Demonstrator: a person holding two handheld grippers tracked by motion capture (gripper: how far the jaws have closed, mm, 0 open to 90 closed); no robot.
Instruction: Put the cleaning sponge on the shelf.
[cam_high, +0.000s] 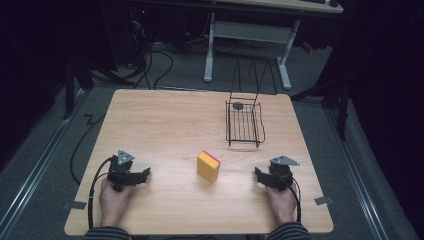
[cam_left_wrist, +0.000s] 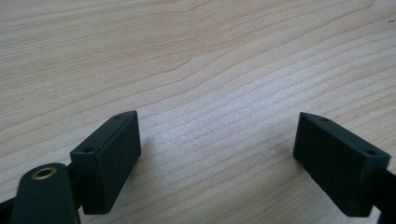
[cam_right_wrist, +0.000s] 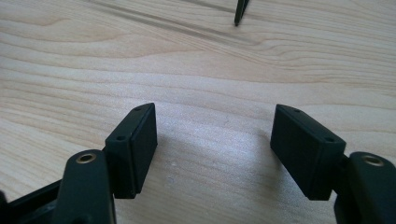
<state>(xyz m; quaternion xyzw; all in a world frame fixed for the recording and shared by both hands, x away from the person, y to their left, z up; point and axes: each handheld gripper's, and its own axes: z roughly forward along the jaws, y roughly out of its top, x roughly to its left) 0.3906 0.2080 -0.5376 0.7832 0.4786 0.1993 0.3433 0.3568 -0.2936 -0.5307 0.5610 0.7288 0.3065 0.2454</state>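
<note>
- Sponge block (cam_high: 208, 166), yellow with a red top edge, stands just below the middle of the high view, on the wooden table (cam_high: 165, 120), between my two grippers and apart from both.
- Wire basket (cam_high: 244, 123) sits right of centre in the upper half of that view, well apart from the block; a small dark round thing (cam_high: 238, 105) lies at its far end, too small for me to name.
- My left gripper (cam_high: 142, 174) rests at lower left, jaws spread wide with nothing but bare wood between them.
- My right gripper (cam_high: 260, 176) rests at lower right, jaws likewise apart and empty.
- To take the block well, I judge one gripper should come in level, straddle its narrow faces squarely and close gently, since it looks soft and could tip.
- In the right gripper view a thin dark tip (cam_right_wrist: 241, 12) is cut off by the top edge; I cannot tell what it is.
</note>
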